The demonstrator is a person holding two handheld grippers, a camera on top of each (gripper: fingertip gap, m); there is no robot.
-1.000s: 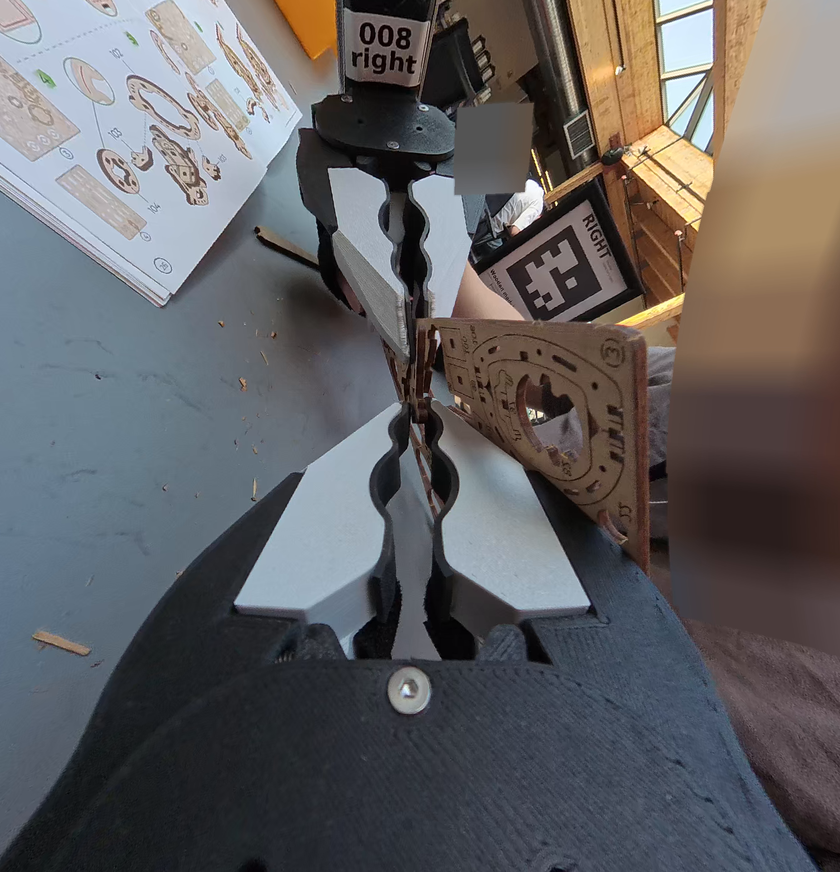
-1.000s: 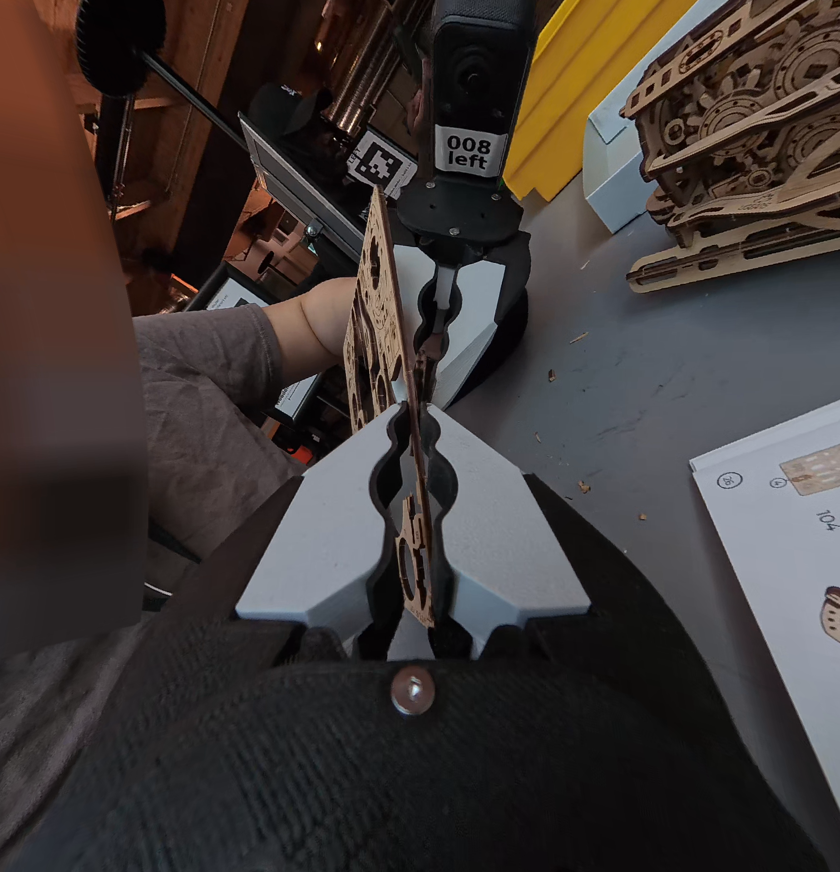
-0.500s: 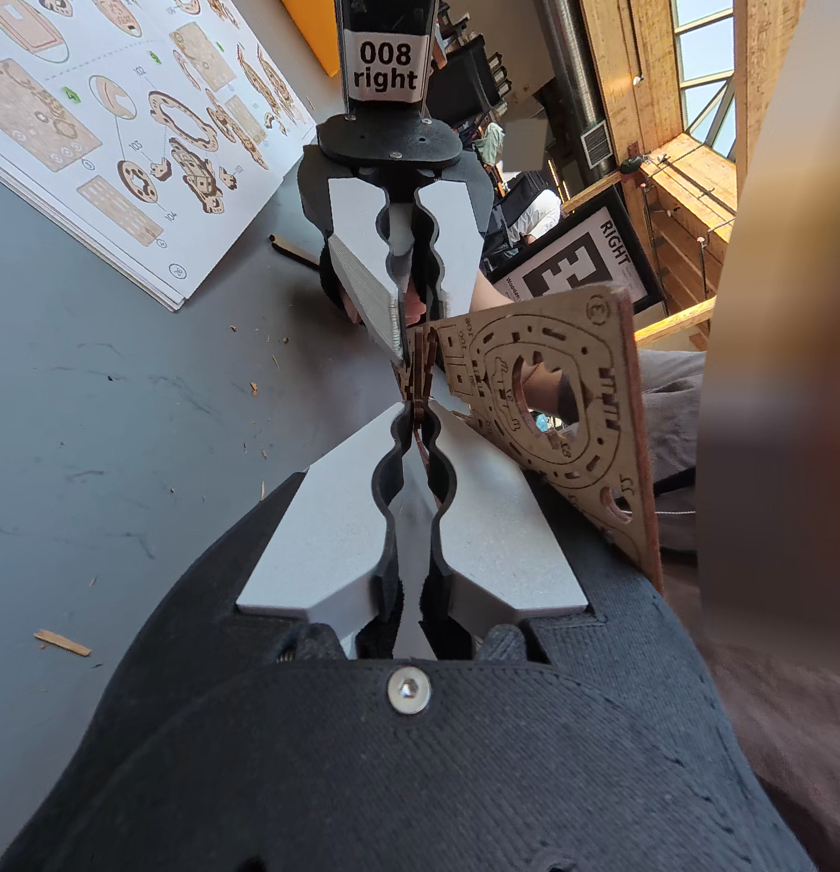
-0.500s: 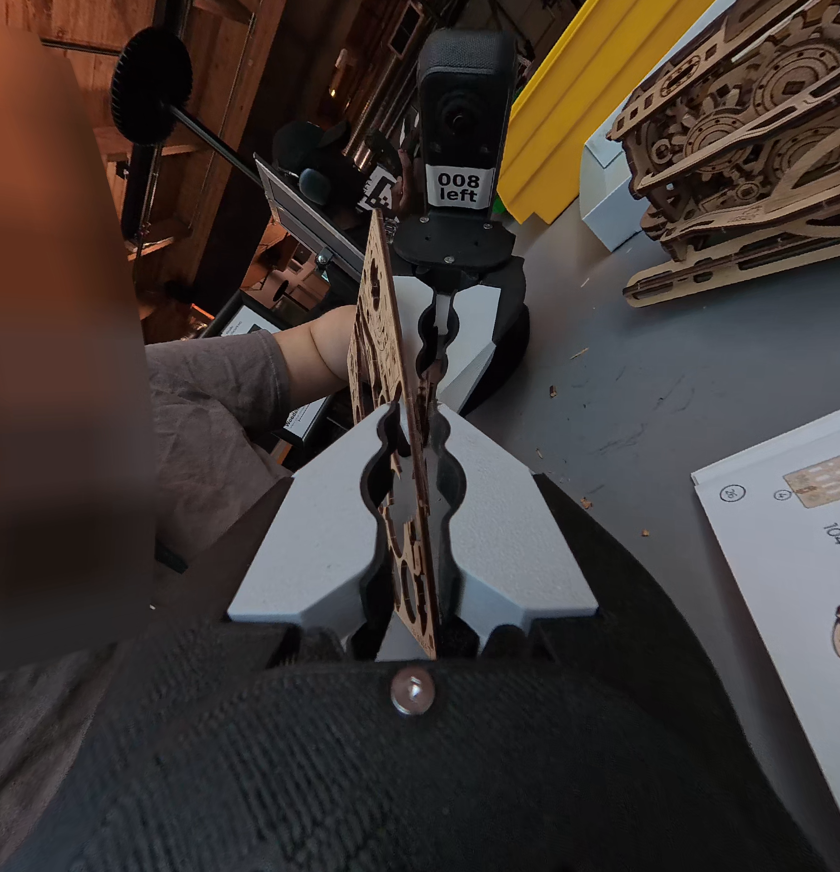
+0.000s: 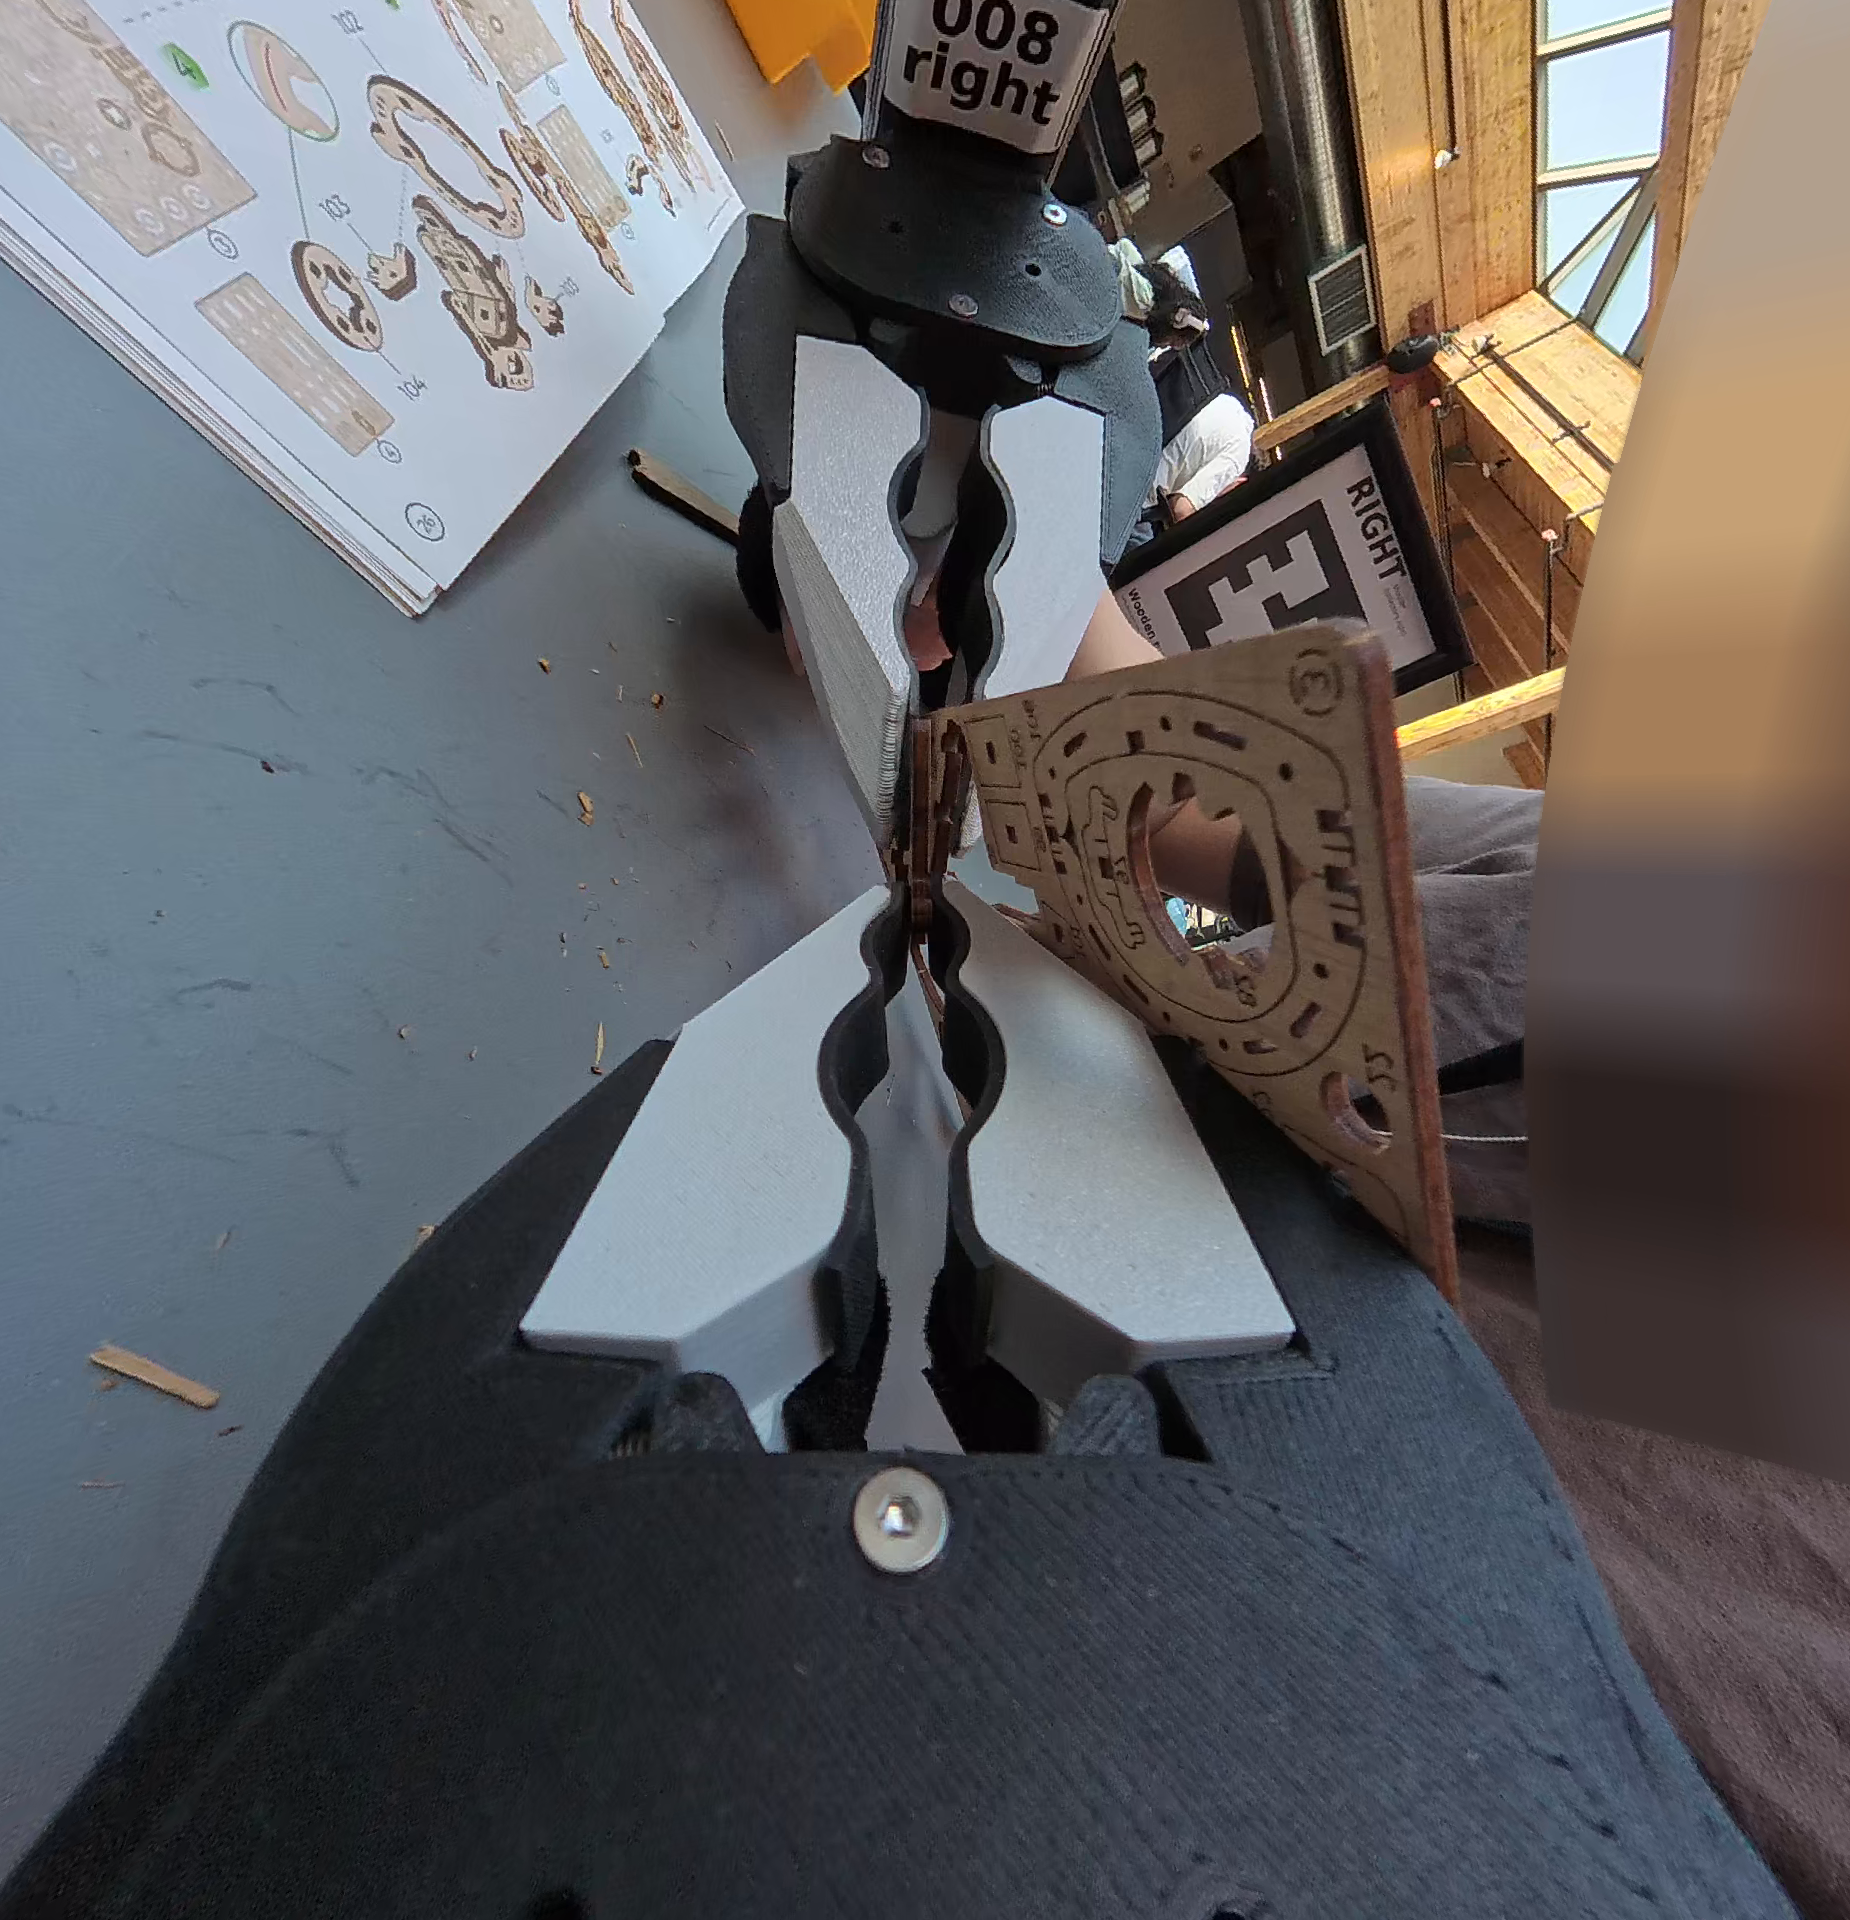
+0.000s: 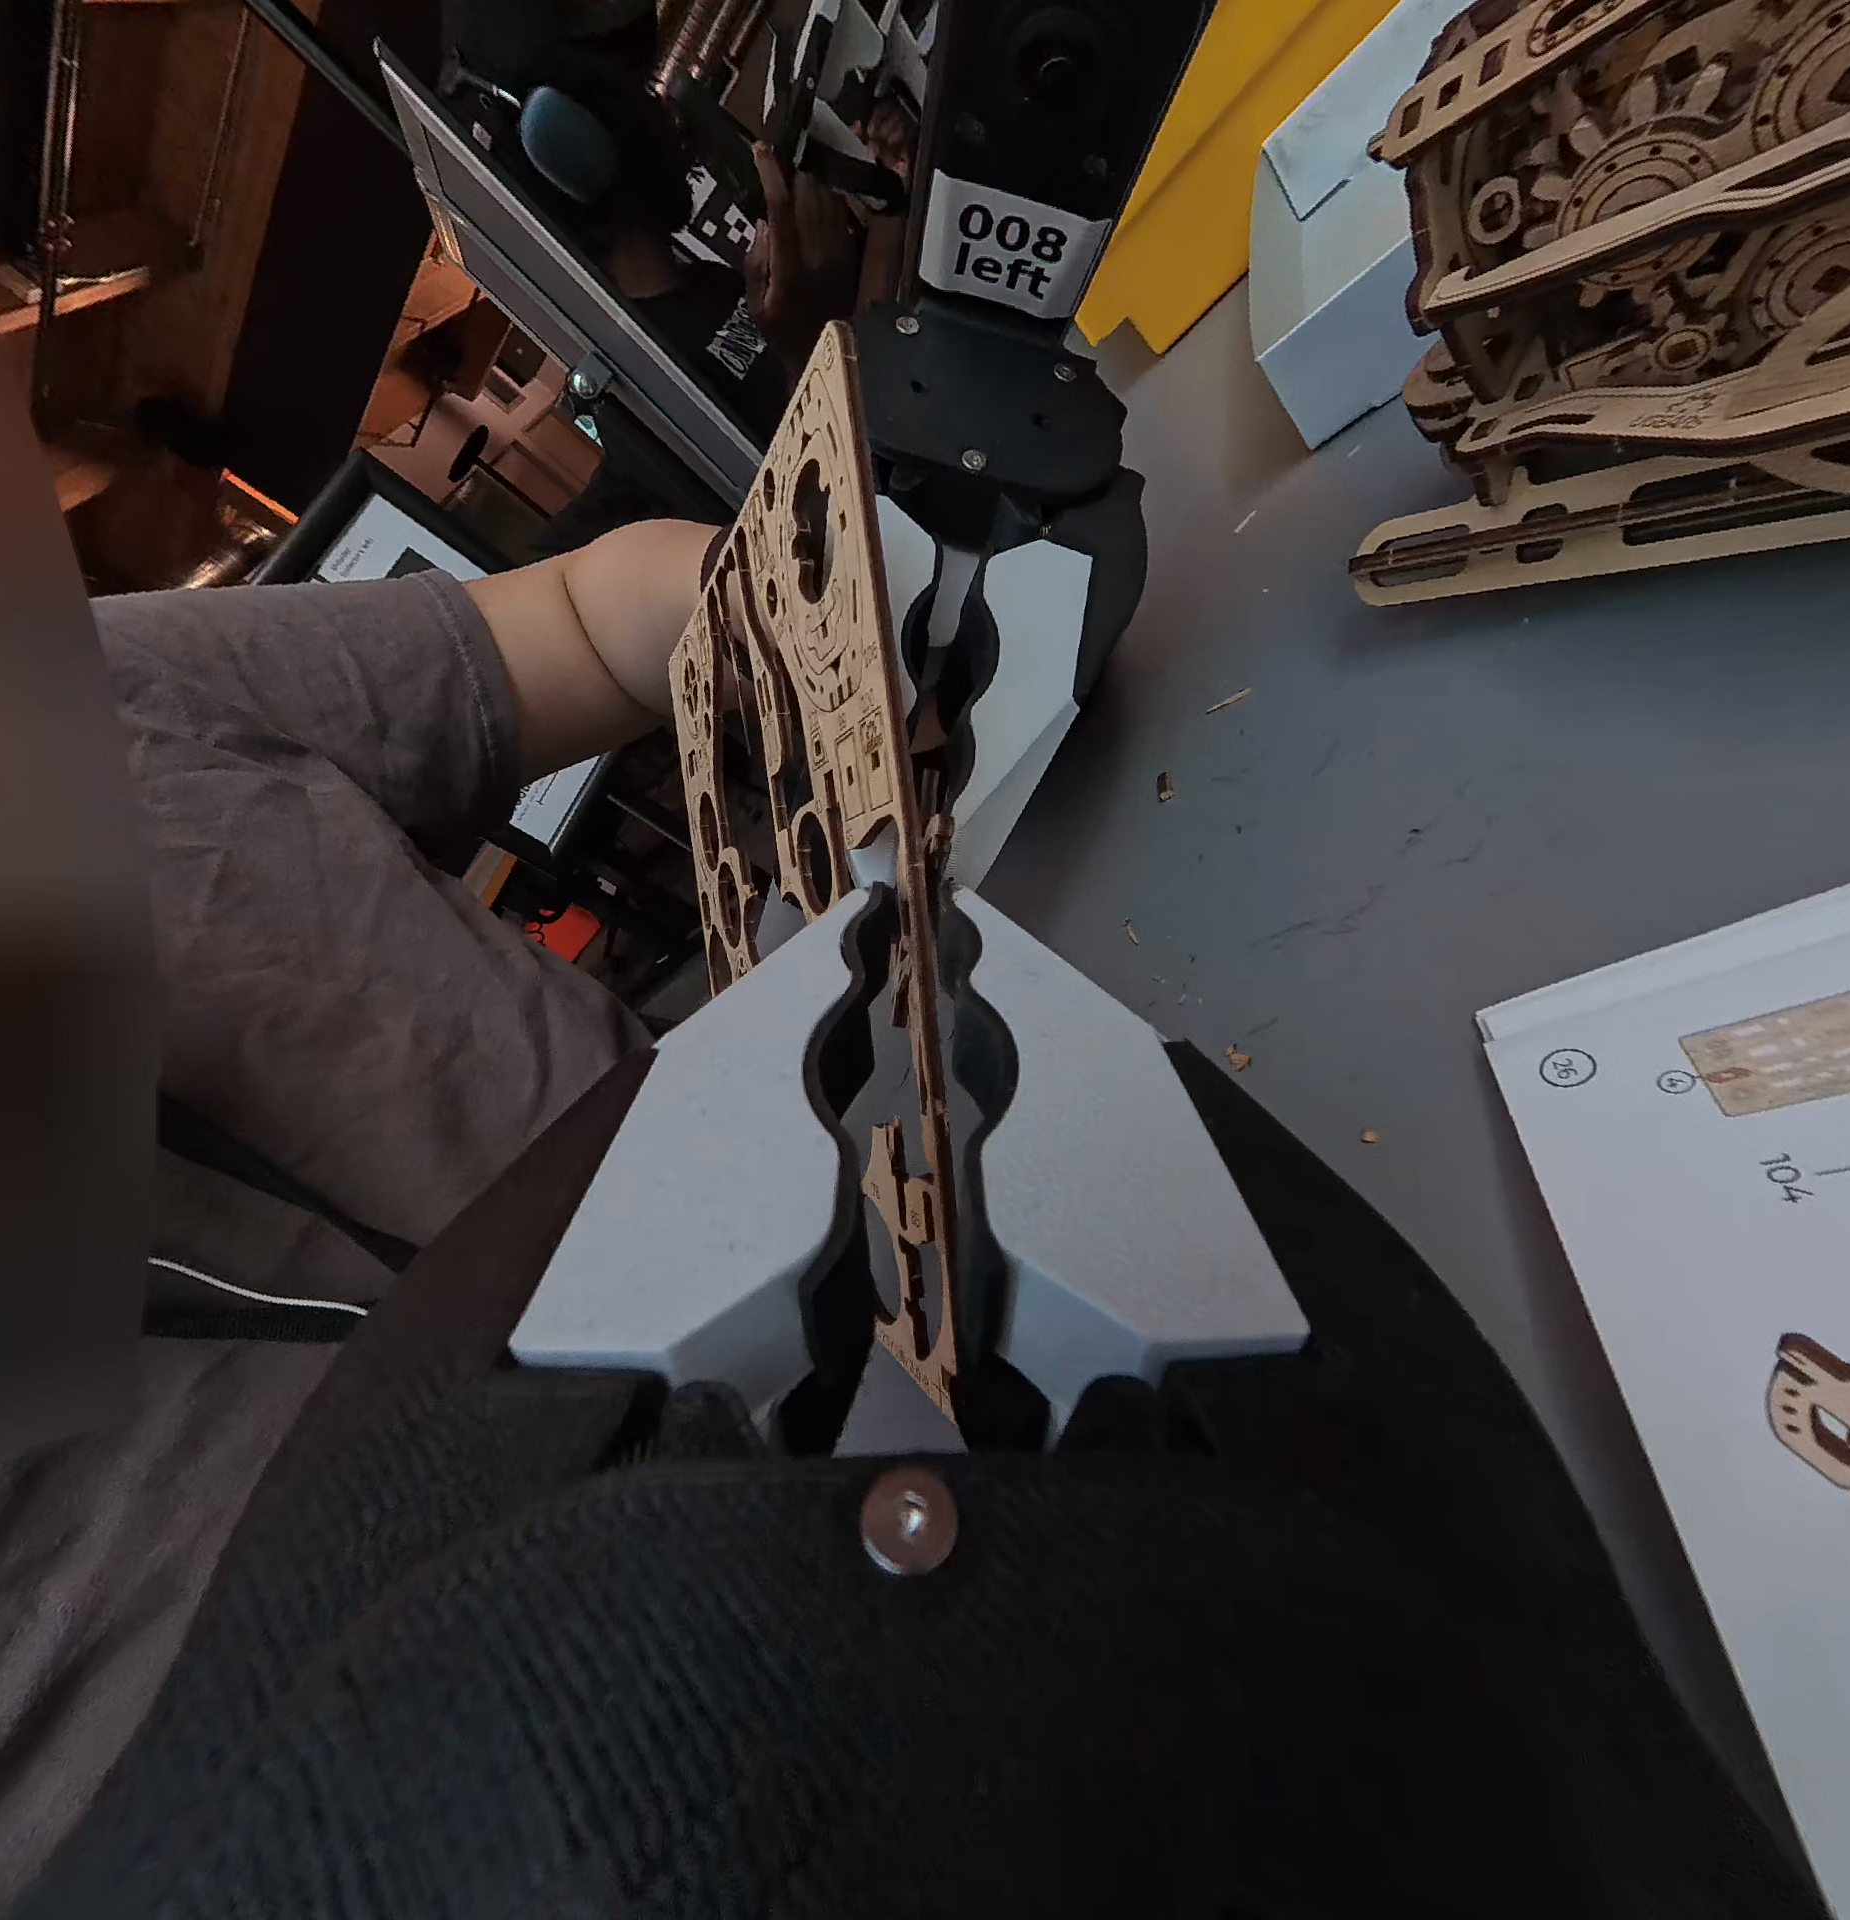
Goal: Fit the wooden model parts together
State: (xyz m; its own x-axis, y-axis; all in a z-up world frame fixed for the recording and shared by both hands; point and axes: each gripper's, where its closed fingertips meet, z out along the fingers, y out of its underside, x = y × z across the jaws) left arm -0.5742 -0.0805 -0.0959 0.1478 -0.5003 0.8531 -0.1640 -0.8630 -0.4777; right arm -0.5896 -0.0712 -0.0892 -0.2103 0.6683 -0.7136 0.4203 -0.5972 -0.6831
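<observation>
Both grippers meet tip to tip above the grey worktop [image 5: 277,935], and the reason seems plain: a thin laser-cut wooden sheet [image 5: 1264,831] is held on edge in the air so that a small part at its margin can be worked free or pressed home, which would be awkward with the sheet lying flat. In the right wrist view the right gripper [image 6: 916,904] is clenched on that sheet, whose lower strip runs down between the fingers [image 6: 723,1174] toward 6 o'clock while the rest of the panel rises toward 11 o'clock, in front of a person's forearm [image 6: 609,613]. In the left wrist view the left gripper [image 5: 916,904] is closed almost fully, its jaws pinching a small dark-edged wooden piece [image 5: 931,800] that stands at 12 o'clock from its tips and sits right at the sheet's near edge; whether the piece is still joined to the sheet I cannot tell. The opposing gripper bears on the same spot from above, so the two tools appear to brace one another. An instruction booklet [image 5: 329,260] lies open at 10 o'clock, presumably for reference, and a finished wooden model [image 6: 1648,312] stands at 2 o'clock in the right wrist view, well apart. Wood splinters [image 5: 152,1377] dot the worktop.
</observation>
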